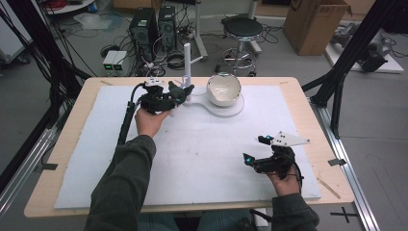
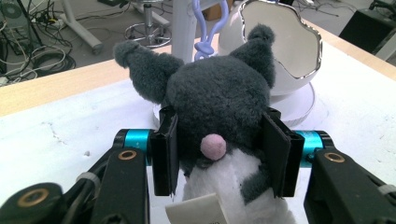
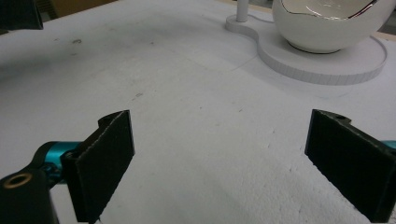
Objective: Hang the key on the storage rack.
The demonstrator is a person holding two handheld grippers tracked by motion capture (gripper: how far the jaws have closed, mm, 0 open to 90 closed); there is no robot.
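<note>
1. The left gripper [image 2: 219, 154] pinches a grey plush toy [image 2: 219, 102] – its two black pads press into the sides of the toy's head, and the toy's white body hangs toward the camera between the jaws.
2. Just beyond the toy, ahead of the left gripper, stands a white post [image 2: 183, 28]; a lilac loop [image 2: 209, 28] rises from the top of the toy's head beside it.
3. Ahead and to the right of the left gripper sits a white egg-shaped bowl [image 2: 285, 46] on a flat white base [image 2: 301, 105].
4. The right gripper [image 1: 255, 149] rests low over the white mat [image 1: 202, 159], well apart from the toy – its jaws are spread wide with nothing between them.
</note>
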